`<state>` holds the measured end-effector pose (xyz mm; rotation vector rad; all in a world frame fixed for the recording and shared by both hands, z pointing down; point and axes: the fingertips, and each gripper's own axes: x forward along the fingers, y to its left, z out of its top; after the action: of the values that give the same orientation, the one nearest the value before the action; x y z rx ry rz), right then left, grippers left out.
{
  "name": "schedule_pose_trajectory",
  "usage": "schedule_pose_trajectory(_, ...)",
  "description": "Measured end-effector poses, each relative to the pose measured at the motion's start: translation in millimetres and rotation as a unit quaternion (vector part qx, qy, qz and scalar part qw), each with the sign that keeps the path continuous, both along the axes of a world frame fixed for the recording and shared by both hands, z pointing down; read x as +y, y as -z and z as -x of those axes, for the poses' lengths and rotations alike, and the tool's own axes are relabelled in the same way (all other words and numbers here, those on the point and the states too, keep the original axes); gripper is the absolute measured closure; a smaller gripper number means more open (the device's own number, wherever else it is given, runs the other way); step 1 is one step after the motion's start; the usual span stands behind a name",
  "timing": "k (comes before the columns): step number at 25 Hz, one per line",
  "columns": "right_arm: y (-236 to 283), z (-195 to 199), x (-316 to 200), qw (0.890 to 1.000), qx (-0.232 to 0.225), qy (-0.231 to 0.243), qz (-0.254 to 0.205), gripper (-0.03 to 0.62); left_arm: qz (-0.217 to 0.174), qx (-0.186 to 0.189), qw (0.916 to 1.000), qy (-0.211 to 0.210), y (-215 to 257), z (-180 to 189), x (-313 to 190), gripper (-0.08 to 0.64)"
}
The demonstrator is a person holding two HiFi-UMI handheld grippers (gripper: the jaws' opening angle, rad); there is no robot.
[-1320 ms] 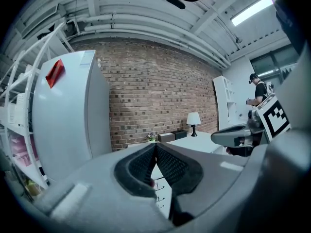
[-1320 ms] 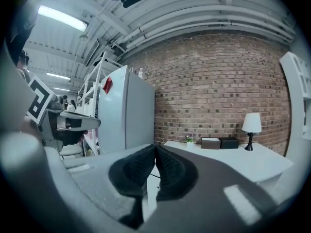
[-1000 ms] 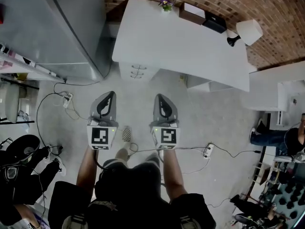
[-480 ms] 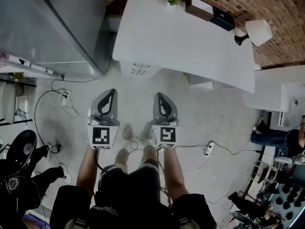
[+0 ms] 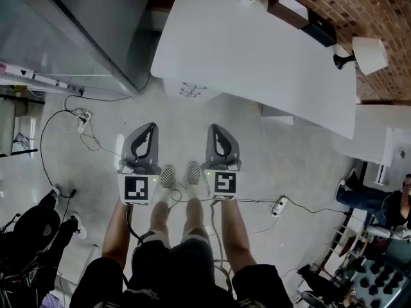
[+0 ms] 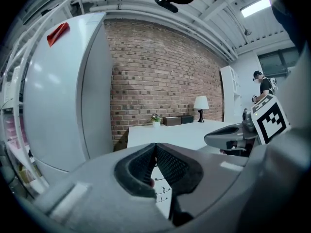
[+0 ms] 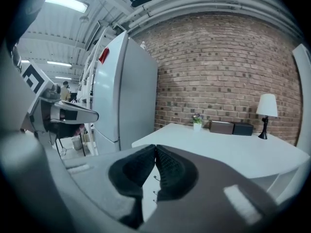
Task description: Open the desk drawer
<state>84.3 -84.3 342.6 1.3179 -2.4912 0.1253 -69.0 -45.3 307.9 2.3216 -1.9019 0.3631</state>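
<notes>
I hold both grippers above the grey floor (image 5: 289,165), pointing at the white bench (image 5: 257,50) and well apart from it. My left gripper (image 6: 155,145) has its black ribbed jaws pressed together with nothing between them. My right gripper (image 7: 155,147) is the same, tips meeting and empty.

The white drawer stack (image 5: 174,87) sits under the bench's near left corner, beside the tall pale-grey refrigerator (image 5: 96,24). In the head view the bench top overhangs it, so only a sliver of front and its small metal handles (image 5: 191,90) show. In both gripper views my own jaws cover most of the stack. It is too small to tell whether any front stands out.
</notes>
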Motion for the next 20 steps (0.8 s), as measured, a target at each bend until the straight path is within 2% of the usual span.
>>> schedule_pose_trajectory(8, -55.8, -2.8, -23.2, 0.999, 0.019, 0.034, 0.011, 0.586, 0.024, -0.008, 0.9996, 0.015, -51.2, -8.3, -8.4, 0.549)
schedule_pose_trajectory(12, -79.1, -1.5, -26.9, 0.999, 0.014, 0.041, 0.018, 0.588, 0.021, 0.006, 0.9991, 0.036, -70.5, -5.9, -9.2, 0.549)
schedule_pose_trajectory(20, -112.3, 1.4, -26.7, 0.998, 0.021, 0.064, 0.010, 0.588, 0.014, 0.004, 0.9990, 0.042, -101.8, -6.3, -6.7, 0.549)
